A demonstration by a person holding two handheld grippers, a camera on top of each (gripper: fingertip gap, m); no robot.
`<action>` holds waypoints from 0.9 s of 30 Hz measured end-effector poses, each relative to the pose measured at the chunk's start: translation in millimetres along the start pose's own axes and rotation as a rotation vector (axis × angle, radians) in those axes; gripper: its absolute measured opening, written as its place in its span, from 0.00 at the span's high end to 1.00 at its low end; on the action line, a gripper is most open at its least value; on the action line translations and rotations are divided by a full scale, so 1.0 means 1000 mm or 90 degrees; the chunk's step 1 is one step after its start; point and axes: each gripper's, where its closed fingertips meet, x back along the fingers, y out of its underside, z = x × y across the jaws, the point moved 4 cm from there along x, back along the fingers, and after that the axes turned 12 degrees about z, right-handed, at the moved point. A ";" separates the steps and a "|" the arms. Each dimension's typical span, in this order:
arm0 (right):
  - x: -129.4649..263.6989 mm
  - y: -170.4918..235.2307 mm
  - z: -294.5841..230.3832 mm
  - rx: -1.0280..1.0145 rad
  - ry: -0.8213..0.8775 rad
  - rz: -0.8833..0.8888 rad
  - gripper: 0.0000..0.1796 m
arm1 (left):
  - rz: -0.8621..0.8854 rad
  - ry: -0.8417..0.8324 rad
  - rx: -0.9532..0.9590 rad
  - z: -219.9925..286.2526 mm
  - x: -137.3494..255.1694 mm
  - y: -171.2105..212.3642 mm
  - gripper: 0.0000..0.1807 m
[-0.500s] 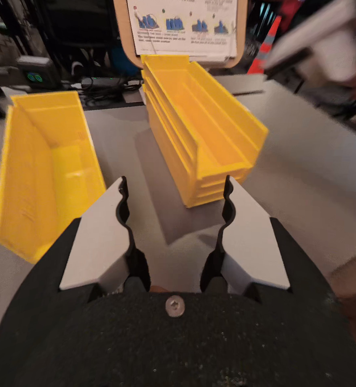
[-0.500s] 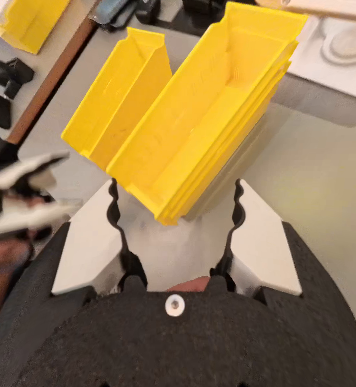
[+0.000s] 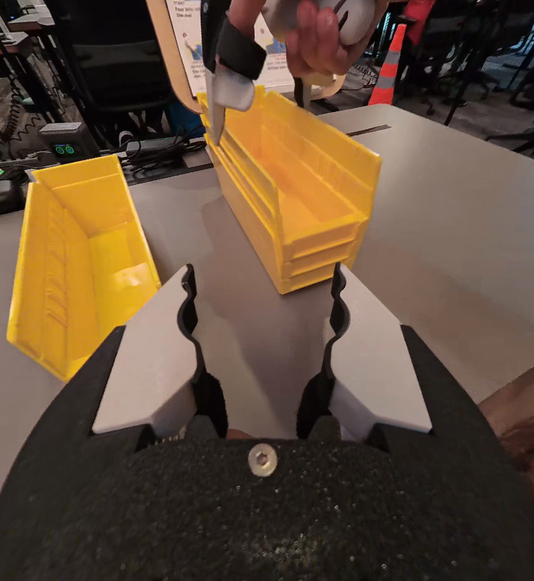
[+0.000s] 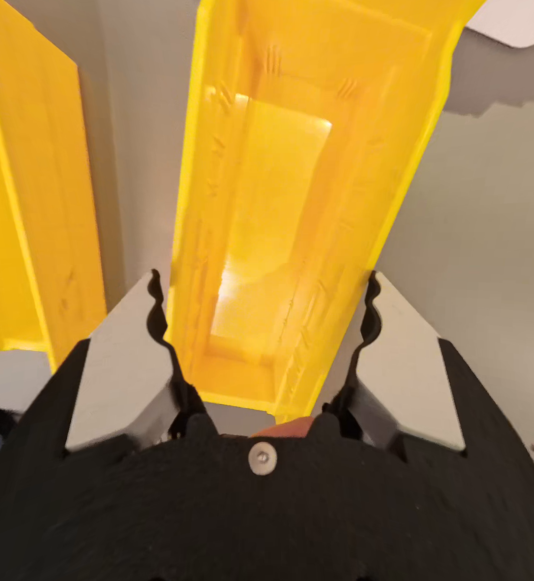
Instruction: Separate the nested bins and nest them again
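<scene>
On the grey table (image 3: 448, 220), the stack of nested yellow bins (image 3: 306, 201) stood toward the far middle, and a single yellow bin (image 3: 71, 267) sat apart to its left. The left gripper (image 3: 262, 283) hovered near the table's front edge with its jaws spread wide, gripping nothing, short of the stack's near end. The right gripper (image 4: 262, 283) came down over the stack's far end from above, its jaws also spread, straddling the stack's side walls without clamping them. In the left wrist view one of its fingers (image 3: 217, 125) reached down beside the stack's left wall. An orange traffic cone (image 3: 388, 69) stood beyond the table.
</scene>
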 end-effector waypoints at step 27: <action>0.062 -0.014 0.015 0.044 0.037 -0.048 0.46 | -0.021 0.045 0.018 0.018 -0.004 0.000 0.56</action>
